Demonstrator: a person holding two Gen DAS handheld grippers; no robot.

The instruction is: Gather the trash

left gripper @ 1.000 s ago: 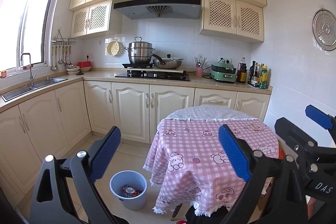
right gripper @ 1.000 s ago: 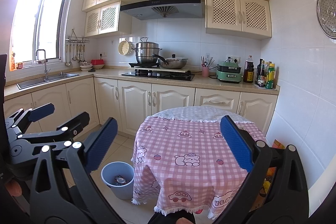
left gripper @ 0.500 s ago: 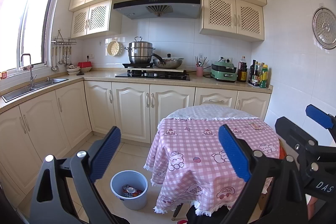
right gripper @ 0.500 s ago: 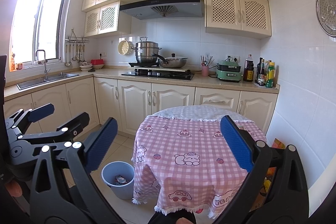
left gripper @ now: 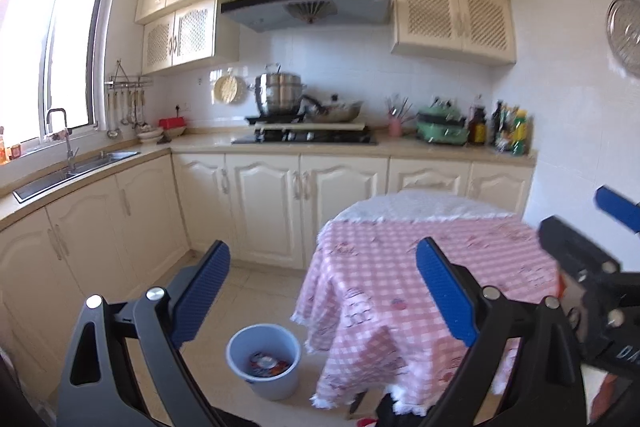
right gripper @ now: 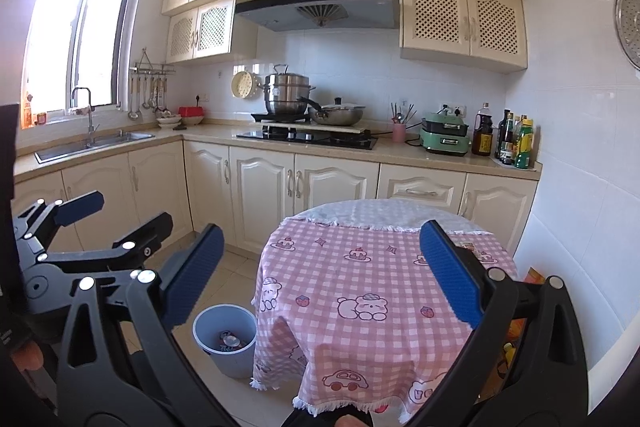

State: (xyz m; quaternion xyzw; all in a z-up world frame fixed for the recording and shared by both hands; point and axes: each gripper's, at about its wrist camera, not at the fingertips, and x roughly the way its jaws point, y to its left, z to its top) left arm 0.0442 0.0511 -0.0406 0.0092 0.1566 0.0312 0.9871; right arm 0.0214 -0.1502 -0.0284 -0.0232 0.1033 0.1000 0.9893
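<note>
A pale blue bin (left gripper: 264, 363) stands on the floor left of a round table with a pink checked cloth (left gripper: 384, 267). Crumpled wrappers (left gripper: 266, 363) lie inside the bin. My left gripper (left gripper: 320, 259) is open and holds nothing, well above and short of the bin. In the right wrist view the same bin (right gripper: 224, 339) sits beside the table (right gripper: 360, 279), and my right gripper (right gripper: 320, 239) is open and holds nothing too. A small printed packet (right gripper: 466, 247) lies near the table's far right edge, partly behind my right finger. The left gripper (right gripper: 100, 223) shows at the left.
L-shaped cream cabinets carry a sink (right gripper: 96, 143), a hob with pots (right gripper: 308, 137), a green cooker (right gripper: 444, 139) and bottles (right gripper: 516, 143). Tiled floor lies between the cabinets and the table. Orange packaging (right gripper: 536, 277) sits by the right wall.
The left wrist view has swung slightly to the left and is blurred by motion. The right wrist view is almost unchanged. Both grippers stay open.
</note>
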